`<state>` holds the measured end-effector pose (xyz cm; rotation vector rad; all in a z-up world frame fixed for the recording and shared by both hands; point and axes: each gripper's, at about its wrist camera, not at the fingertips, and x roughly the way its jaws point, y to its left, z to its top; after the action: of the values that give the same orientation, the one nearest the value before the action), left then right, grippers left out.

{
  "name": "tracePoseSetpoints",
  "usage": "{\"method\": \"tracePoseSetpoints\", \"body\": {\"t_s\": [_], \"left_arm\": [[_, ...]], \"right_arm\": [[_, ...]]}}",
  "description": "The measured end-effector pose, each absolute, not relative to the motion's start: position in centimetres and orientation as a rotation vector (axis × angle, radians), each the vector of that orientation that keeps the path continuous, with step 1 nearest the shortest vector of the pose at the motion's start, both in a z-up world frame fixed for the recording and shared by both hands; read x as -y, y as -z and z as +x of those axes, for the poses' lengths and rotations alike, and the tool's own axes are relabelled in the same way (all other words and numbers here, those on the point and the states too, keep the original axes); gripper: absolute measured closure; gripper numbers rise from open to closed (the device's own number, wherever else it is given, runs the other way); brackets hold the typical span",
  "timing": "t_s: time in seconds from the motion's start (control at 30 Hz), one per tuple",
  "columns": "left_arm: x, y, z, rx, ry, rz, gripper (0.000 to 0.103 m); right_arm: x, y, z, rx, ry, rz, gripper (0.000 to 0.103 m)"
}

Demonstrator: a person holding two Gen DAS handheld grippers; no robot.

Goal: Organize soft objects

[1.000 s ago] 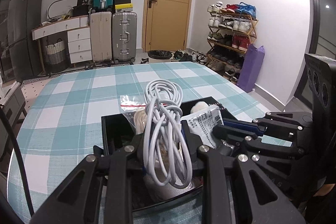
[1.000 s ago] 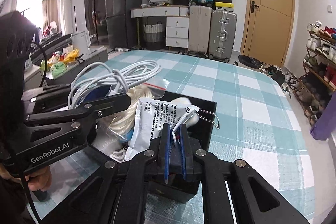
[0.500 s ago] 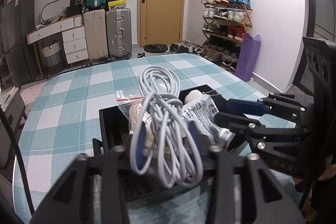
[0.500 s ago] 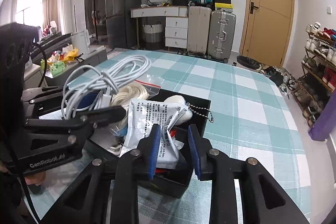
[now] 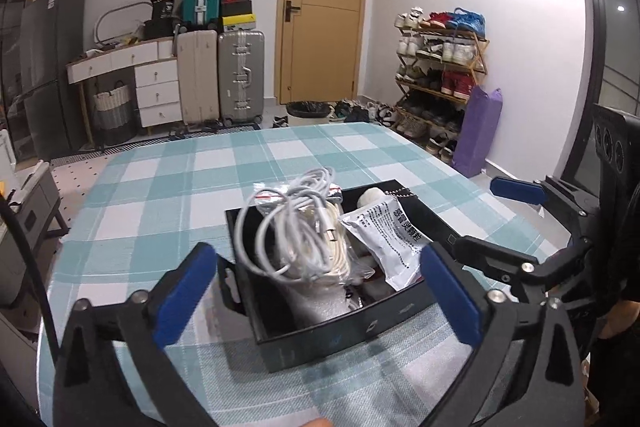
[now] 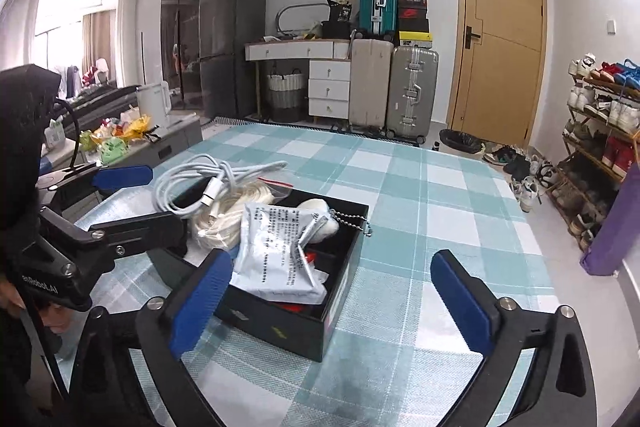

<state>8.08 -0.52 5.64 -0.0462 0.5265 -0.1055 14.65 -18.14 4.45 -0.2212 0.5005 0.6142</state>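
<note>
From the left wrist camera, I have my left gripper (image 5: 316, 297) spread wide with nothing between its blue pads (image 5: 182, 297). Just ahead, the black box (image 5: 320, 339) sits on the checked tablecloth (image 5: 160, 195). The white cable (image 5: 288, 239) lies coiled on top of a clear bag (image 5: 340, 259) inside it, partly spilling above the rim, and a silver packet (image 5: 388, 239) leans at the right side. A second ago this gripper was clamped on that cable; now it has let go and pulled back.

From the right wrist camera, my right gripper (image 6: 332, 299) is also wide open and holding nothing, close in front of the box's near corner. The packet (image 6: 276, 251) rests on the heap, with a white plush keychain (image 6: 320, 215) behind it. Half a second ago the jaws were narrow around the packet's edge; they have opened and backed away since.

I judge the job nearly done: every soft item I can see is in the box, and the tablecloth around it shows nothing loose. What may remain is tucking the cable's overhanging loops down.
</note>
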Motion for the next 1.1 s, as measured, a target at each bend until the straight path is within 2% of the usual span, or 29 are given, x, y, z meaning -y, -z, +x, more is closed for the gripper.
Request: {"method": "tracePoseSetpoints", "body": {"t_s": [0.4, 1.1], "left_arm": [[-1.4, -4.9, 5.4, -0.455, -0.024, -0.096, 0.000], [-1.3, -2.7, 5.7, -0.444, -0.078, -0.104, 0.000]], "right_arm": [[18.3, -4.6, 12.3, -0.459, -0.686, -0.189, 0.001], [19.0, -3.3, 12.6, -0.414, -0.693, -0.143, 0.001]]}}
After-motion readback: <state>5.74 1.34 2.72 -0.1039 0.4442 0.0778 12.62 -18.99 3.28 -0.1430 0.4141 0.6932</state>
